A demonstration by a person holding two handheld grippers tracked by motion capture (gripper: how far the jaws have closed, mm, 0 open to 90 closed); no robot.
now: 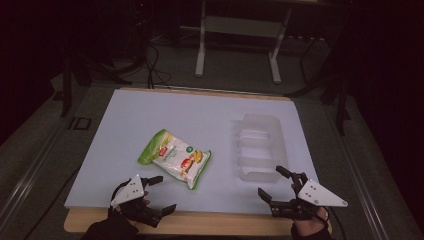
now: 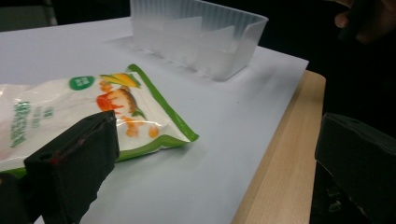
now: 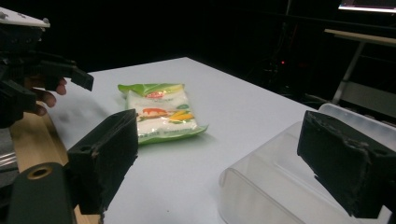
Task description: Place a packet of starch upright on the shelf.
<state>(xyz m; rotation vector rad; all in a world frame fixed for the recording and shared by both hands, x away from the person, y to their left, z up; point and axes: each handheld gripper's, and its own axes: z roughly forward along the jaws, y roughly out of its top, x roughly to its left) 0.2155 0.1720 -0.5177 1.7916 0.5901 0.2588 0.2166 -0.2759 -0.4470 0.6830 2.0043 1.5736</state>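
Note:
A white and green snack bag (image 1: 174,158) with orange pictures lies flat in the middle of the white board (image 1: 200,115). My left gripper (image 1: 166,194) hovers open at the front left, just short of the bag's near corner (image 2: 154,126). A clear plastic bin (image 1: 260,147) with inner dividers stands to the right of the bag. My right gripper (image 1: 272,182) is open at the front right, close to the bin's near end (image 3: 280,177). Nothing sits between either pair of jaws. The bag (image 3: 161,112) lies beyond the right gripper's left jaw.
The white board rests on a wooden table whose front edge (image 1: 210,222) shows as a light strip. Past the table stand a white metal frame (image 1: 237,30) and cables on a dark floor. Bare board surrounds the bag and the bin (image 2: 201,39).

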